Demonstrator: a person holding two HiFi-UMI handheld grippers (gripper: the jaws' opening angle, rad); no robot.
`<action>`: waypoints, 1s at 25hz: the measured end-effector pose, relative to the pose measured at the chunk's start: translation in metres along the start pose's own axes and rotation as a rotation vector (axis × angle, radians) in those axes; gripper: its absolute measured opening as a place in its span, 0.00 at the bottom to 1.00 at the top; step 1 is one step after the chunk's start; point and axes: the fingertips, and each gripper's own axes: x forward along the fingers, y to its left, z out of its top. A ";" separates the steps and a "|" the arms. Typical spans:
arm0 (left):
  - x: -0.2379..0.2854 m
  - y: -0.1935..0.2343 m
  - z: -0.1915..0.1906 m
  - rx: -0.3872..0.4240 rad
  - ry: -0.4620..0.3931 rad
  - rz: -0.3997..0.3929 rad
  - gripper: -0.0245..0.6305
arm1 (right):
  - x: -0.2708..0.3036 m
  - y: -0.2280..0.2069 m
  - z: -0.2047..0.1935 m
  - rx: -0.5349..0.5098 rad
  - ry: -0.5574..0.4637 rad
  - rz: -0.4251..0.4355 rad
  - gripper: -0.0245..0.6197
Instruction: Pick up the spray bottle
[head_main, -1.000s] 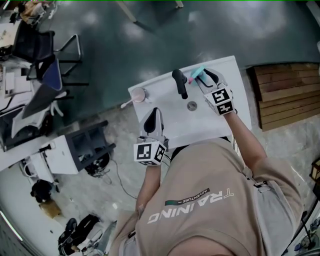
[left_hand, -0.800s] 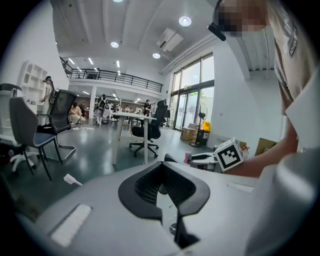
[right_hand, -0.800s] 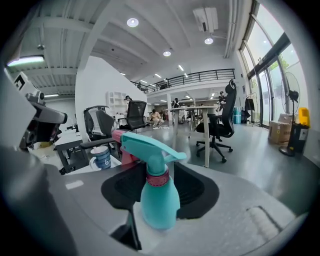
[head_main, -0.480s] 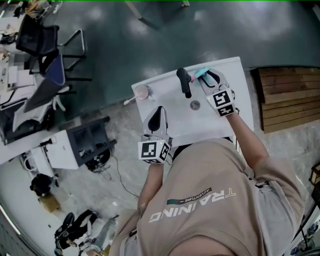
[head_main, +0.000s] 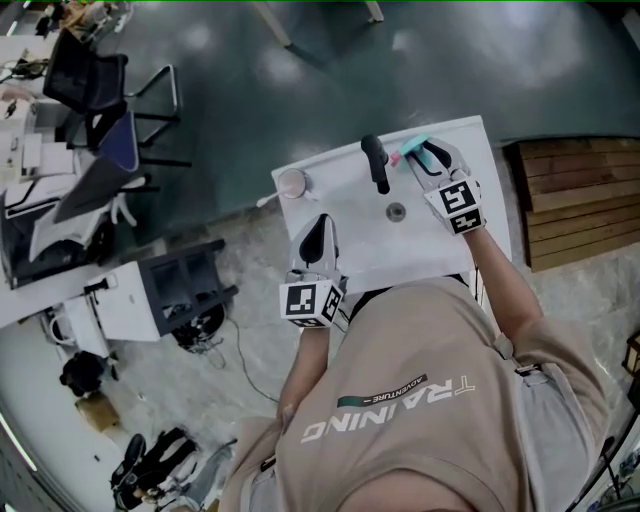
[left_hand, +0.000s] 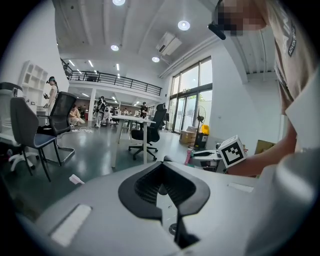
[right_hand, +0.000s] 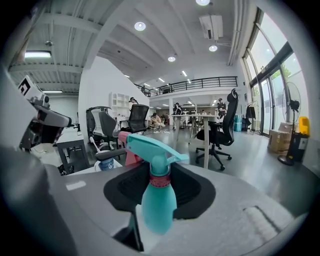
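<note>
The teal spray bottle (head_main: 413, 150) with a pink part stands near the far right corner of the white table (head_main: 345, 205). My right gripper (head_main: 424, 156) reaches to it from the near side. In the right gripper view the spray bottle (right_hand: 159, 202) stands upright between the dark pads, which press on its body below the pink collar; its trigger head points away. My left gripper (head_main: 318, 236) rests over the table's near left part, with its jaws together and nothing between them; in its own view the left gripper (left_hand: 163, 189) looks across the tabletop.
A black handle-shaped object (head_main: 376, 165) lies left of the bottle. A small round disc (head_main: 396, 211) sits mid-table, and a round pale cup (head_main: 292, 183) sits at the far left corner. Wooden boards (head_main: 570, 195) lie right of the table, with office chairs (head_main: 95, 130) at far left.
The right gripper's jaws have come in from wide open onto the spray bottle. Both hands have stayed almost in place; the left gripper is unchanged.
</note>
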 end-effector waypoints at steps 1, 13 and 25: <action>-0.002 0.001 0.000 0.001 -0.004 -0.001 0.06 | -0.004 0.001 0.003 -0.001 -0.005 -0.001 0.24; -0.019 0.006 0.014 0.055 -0.080 -0.037 0.06 | -0.052 0.014 0.064 -0.006 -0.096 -0.016 0.24; -0.026 0.015 0.034 0.043 -0.144 -0.071 0.06 | -0.084 0.065 0.114 -0.062 -0.150 0.070 0.24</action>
